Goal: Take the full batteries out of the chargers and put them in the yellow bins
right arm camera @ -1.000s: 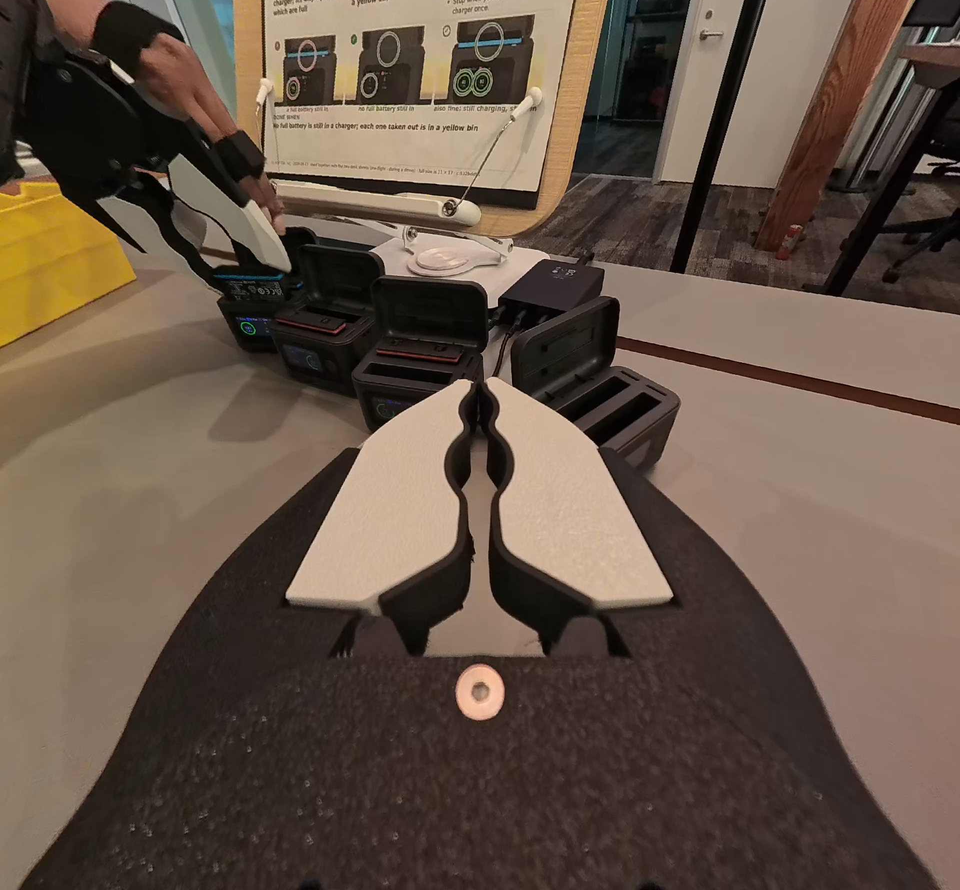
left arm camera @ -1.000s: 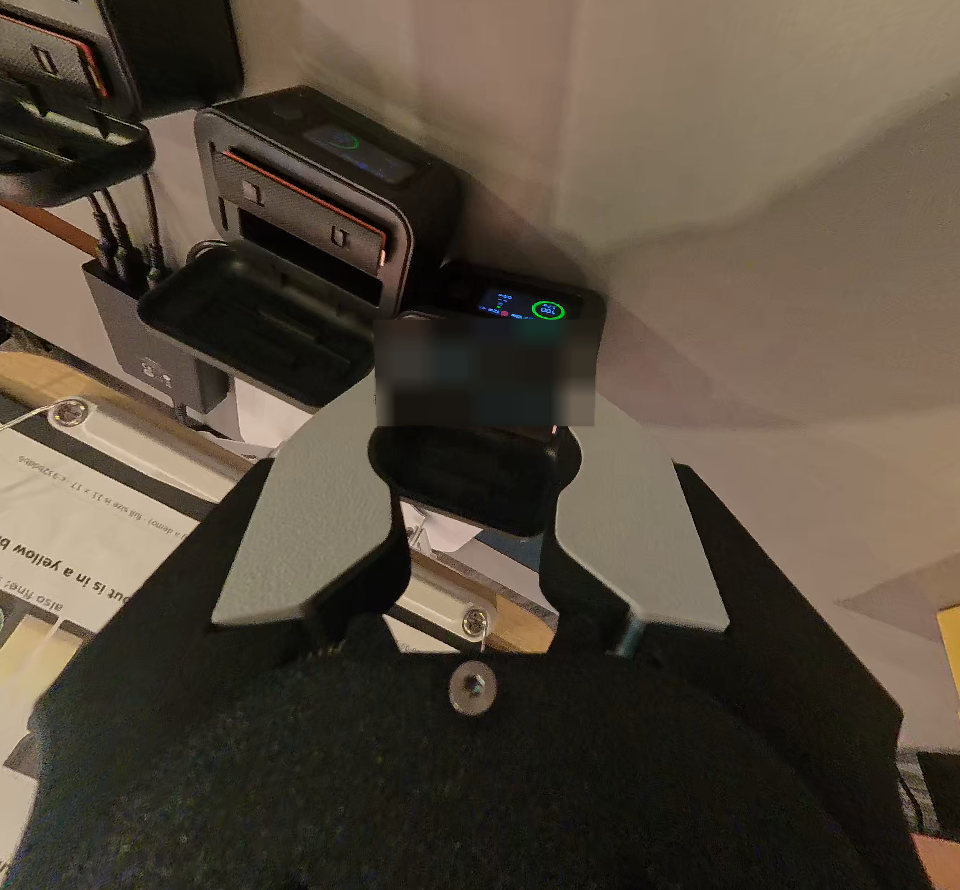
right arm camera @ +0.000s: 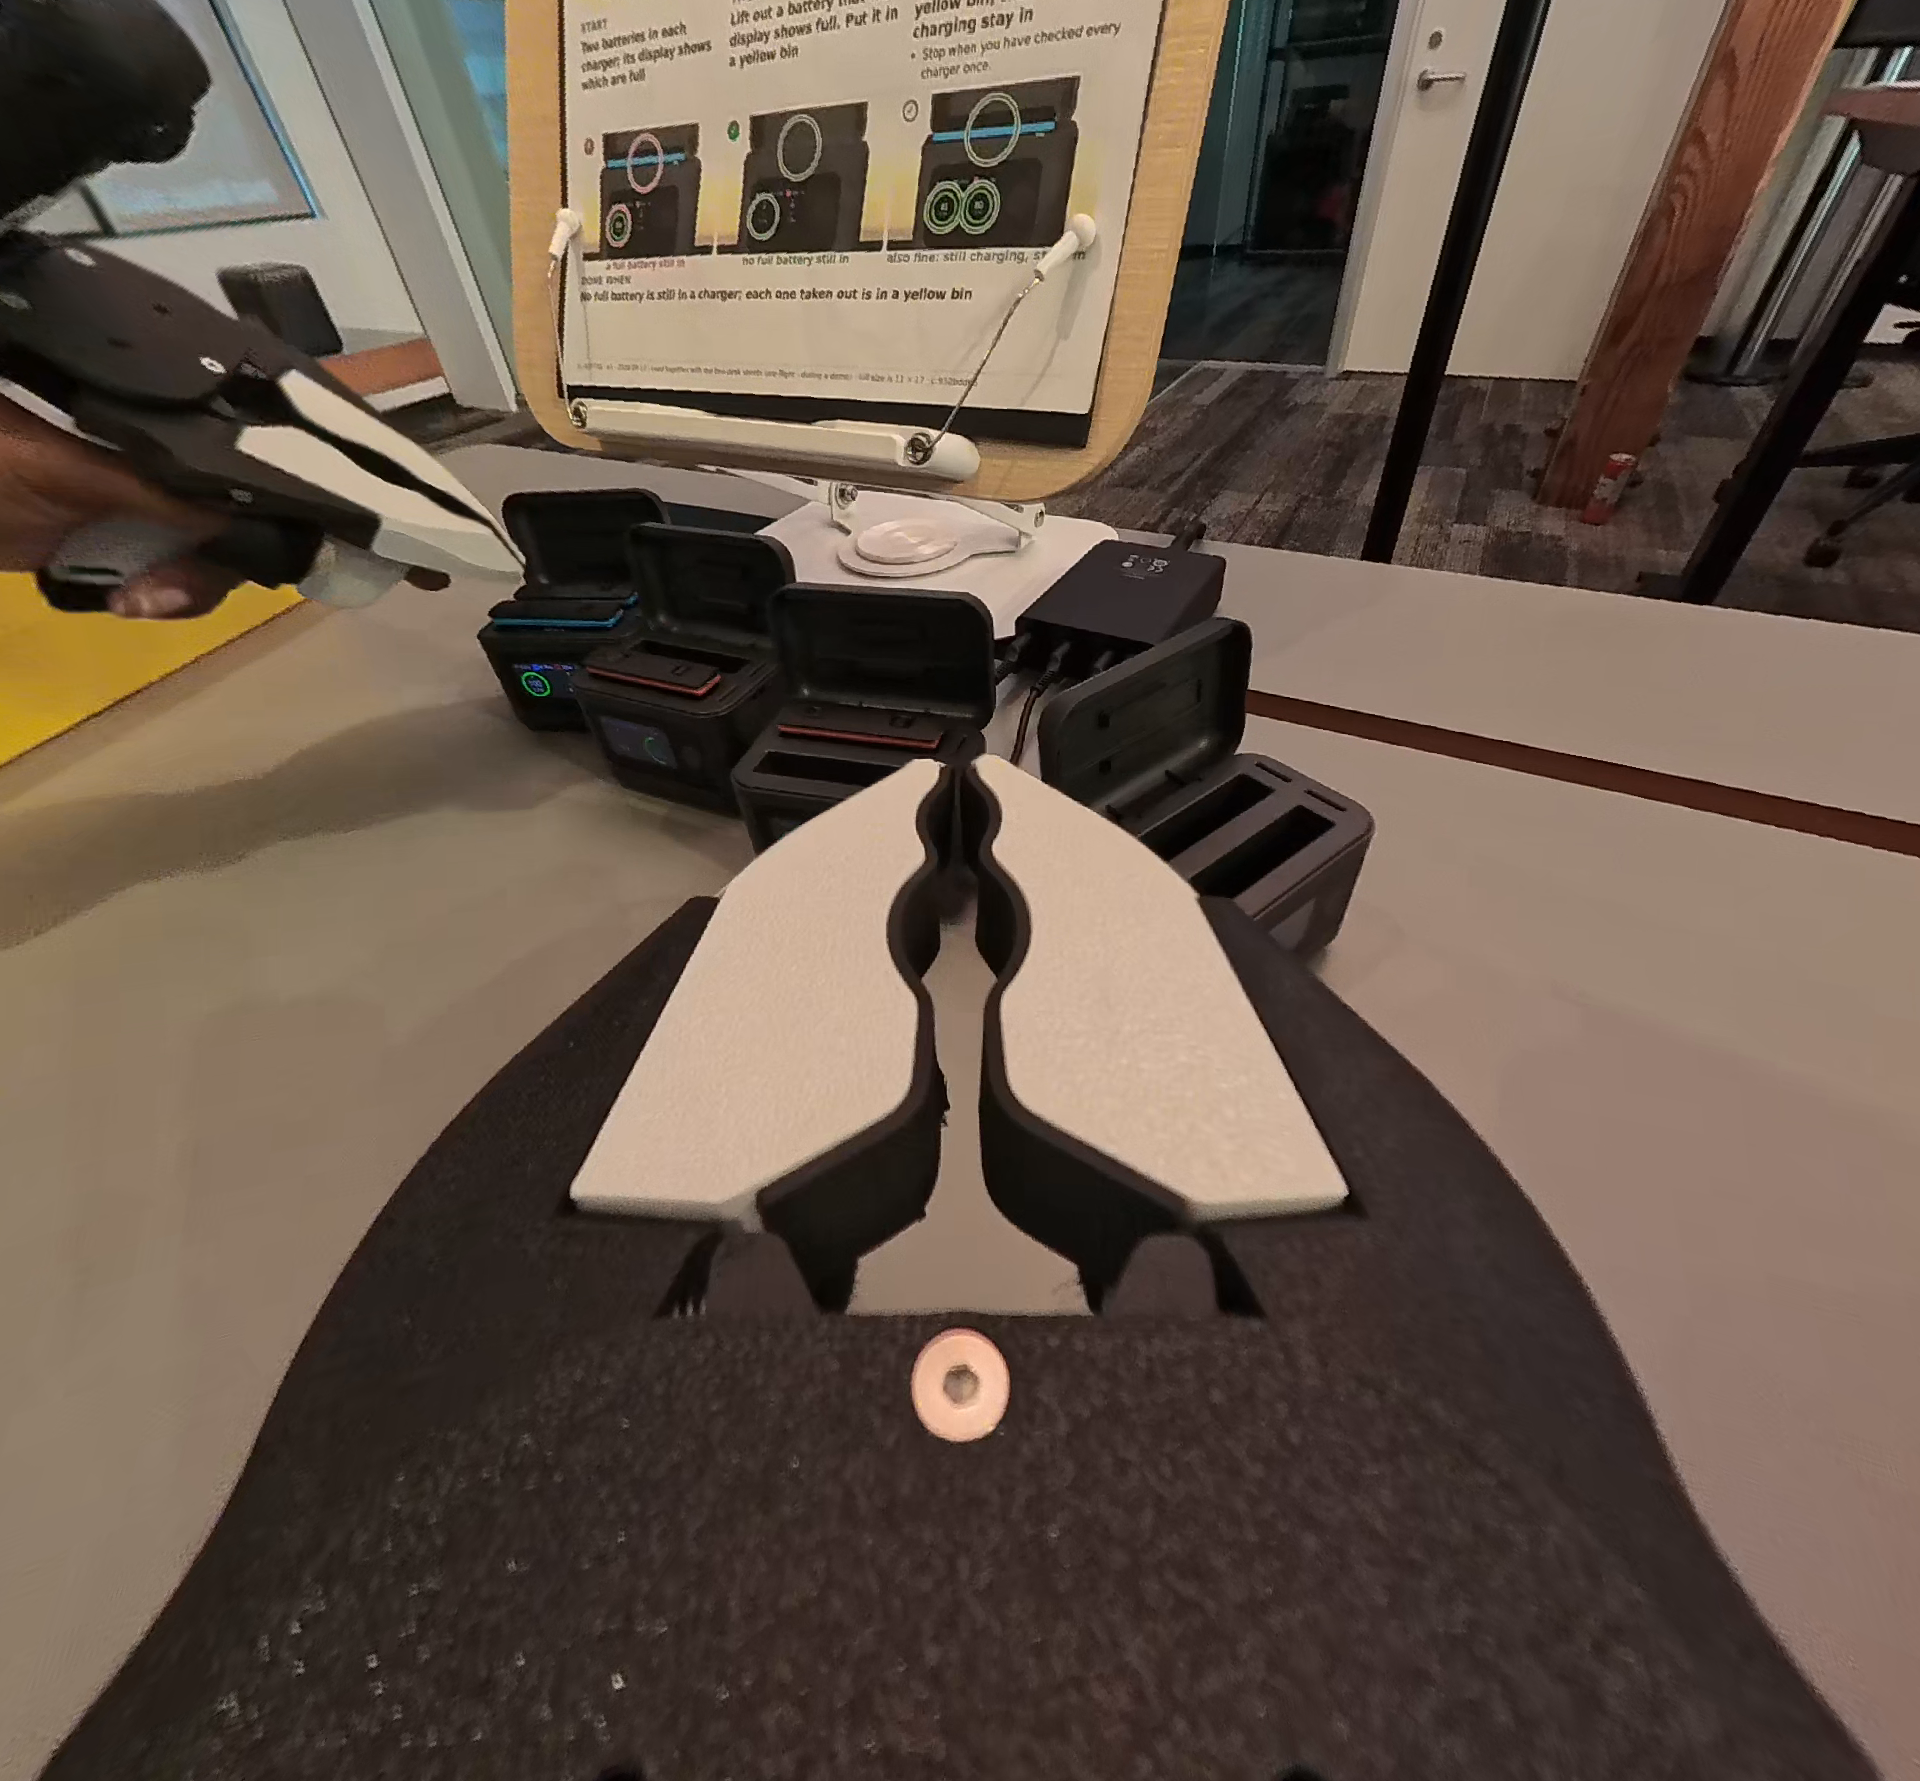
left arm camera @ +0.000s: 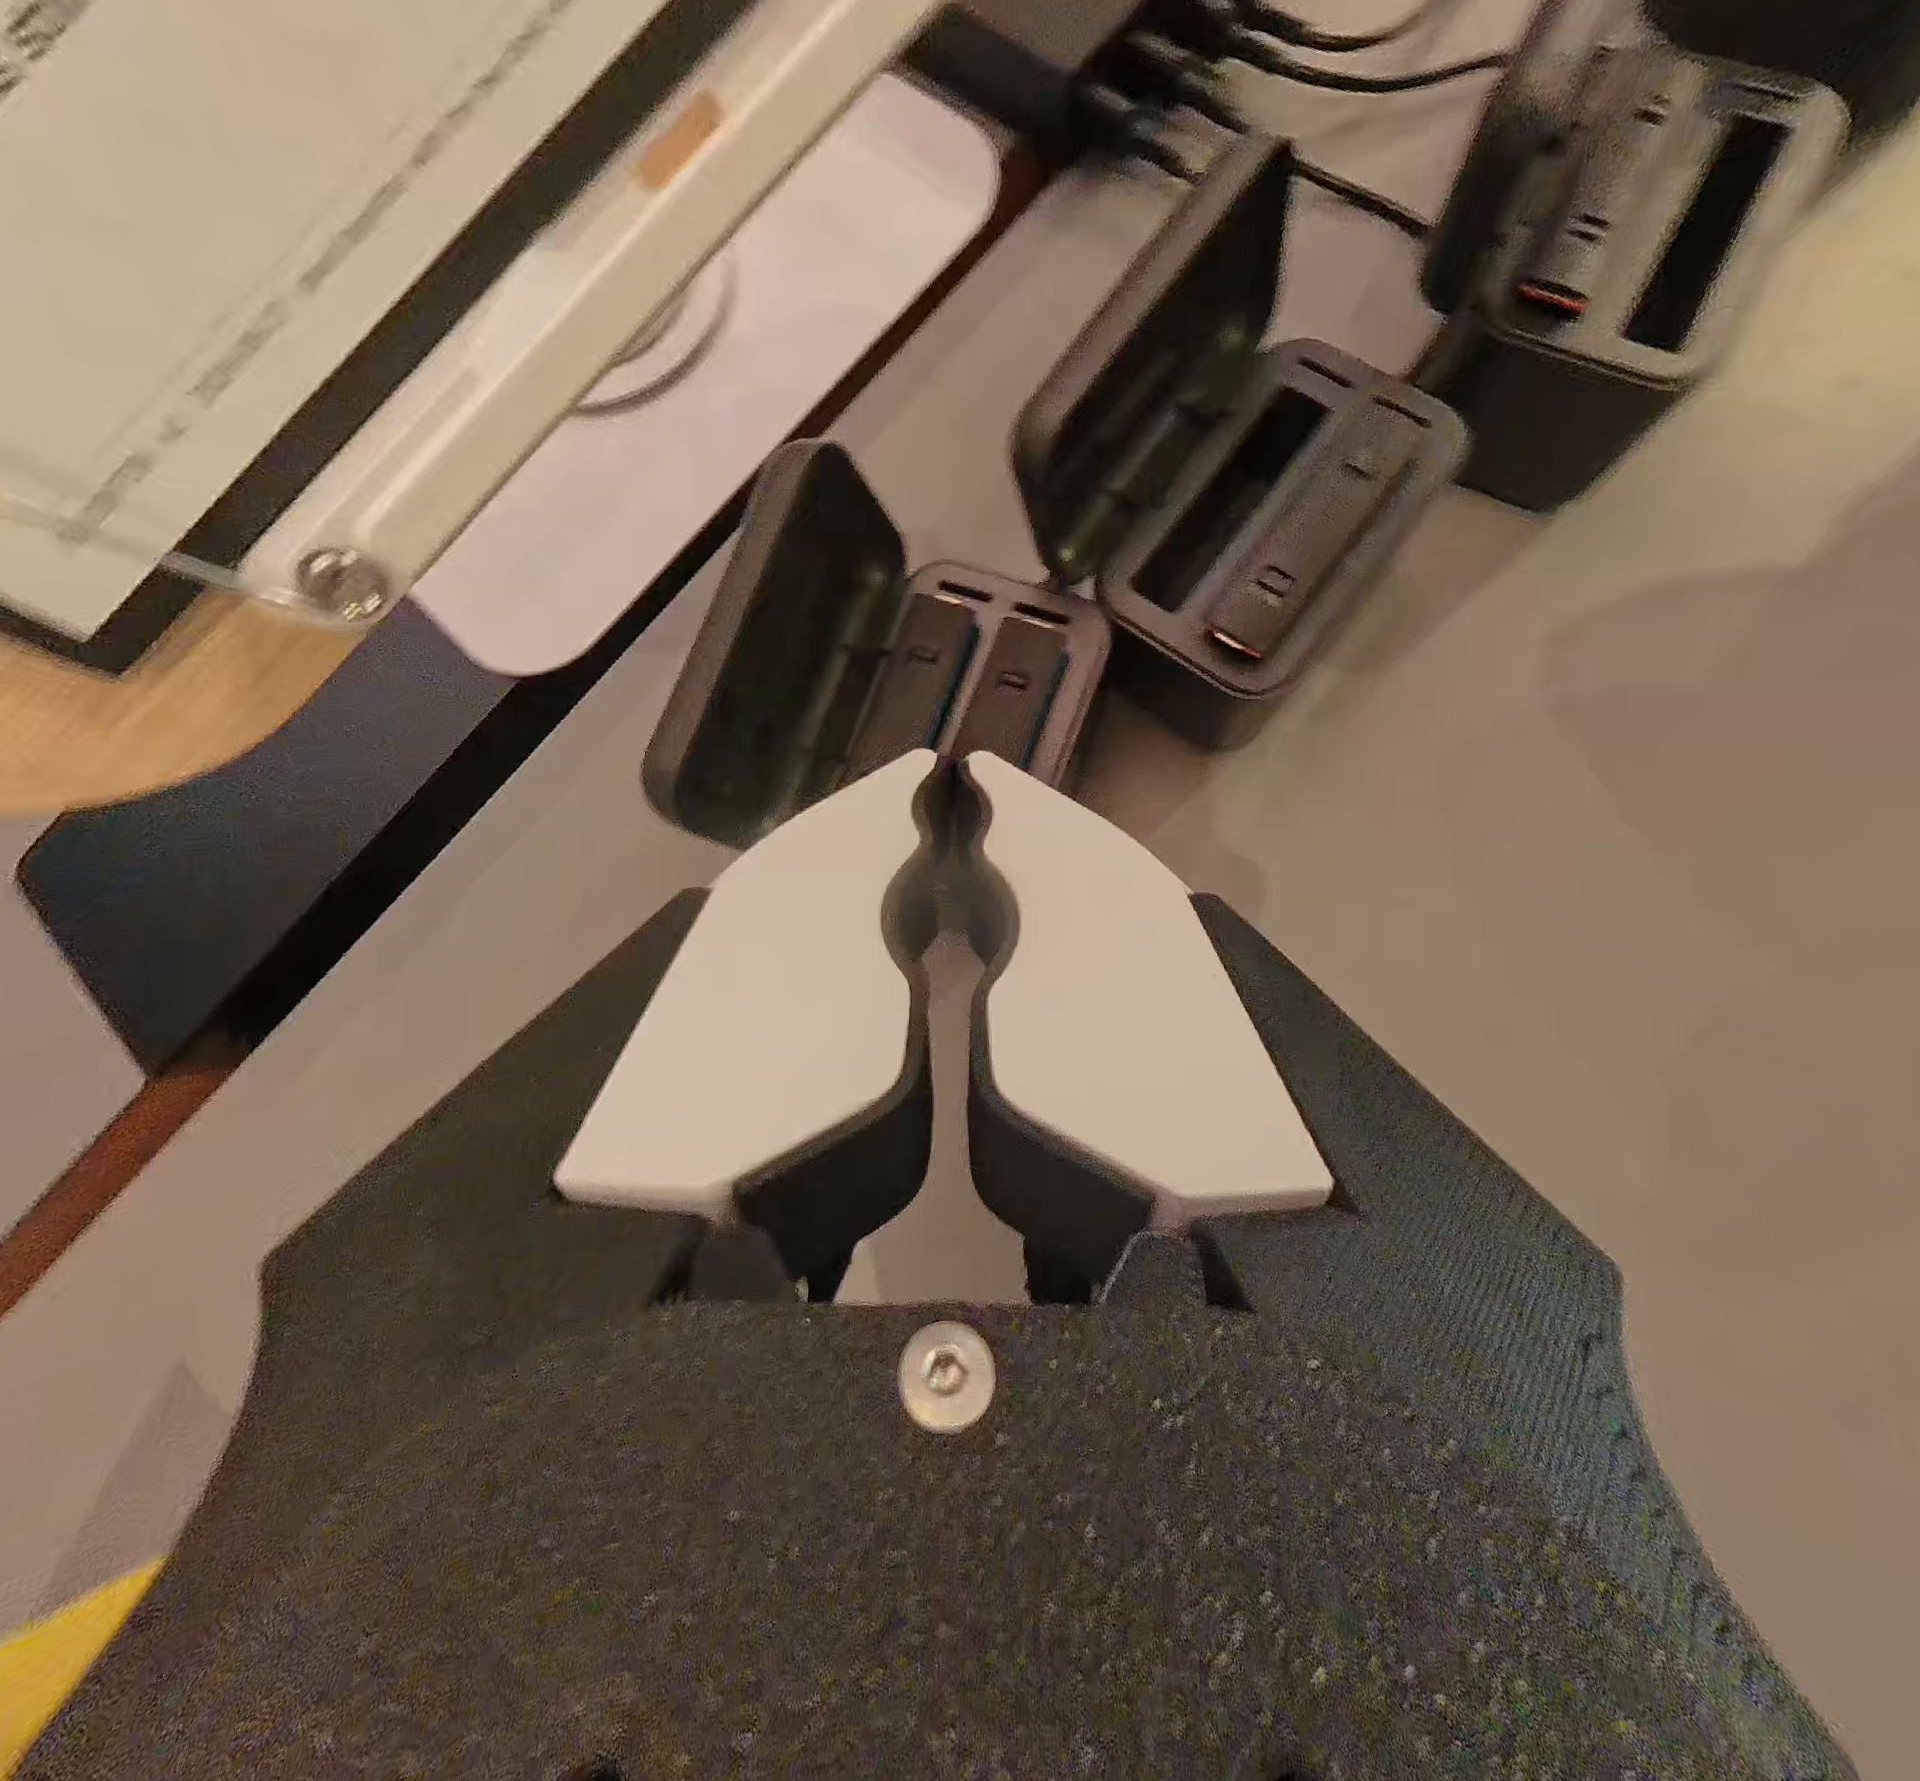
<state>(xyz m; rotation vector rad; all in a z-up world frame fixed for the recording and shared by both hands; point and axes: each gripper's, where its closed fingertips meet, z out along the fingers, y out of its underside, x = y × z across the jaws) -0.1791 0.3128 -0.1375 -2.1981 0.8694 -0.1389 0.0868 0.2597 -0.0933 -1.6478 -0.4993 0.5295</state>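
My right gripper (right arm camera: 958, 775) is nearest, low over the grey table (right arm camera: 312, 1004), its white fingers (right arm camera: 810, 983) pressed almost together with nothing between them. Just past its tips sits a row of four black chargers, lids up. I take the power adapter (right arm camera: 1127, 588) behind them as my landmark. The empty charger (right arm camera: 1236, 827) lies just in front of the adapter, both slots bare. Left of it, the third charger (right arm camera: 862, 744) keeps one orange-edged battery (right arm camera: 862, 732). Further left, the second charger (right arm camera: 665, 703) also holds an orange-edged one. Farthest left of the adapter, the end charger (left arm camera: 997, 682) holds two blue-edged batteries (right arm camera: 566, 611), its display showing a green ring. My left gripper (left arm camera: 948, 763) hovers just above that charger, tips nearly touching, gripping nothing. A yellow bin (right arm camera: 94, 661) lies beyond it, far left. The instruction board (right arm camera: 852, 173) stands behind the adapter.
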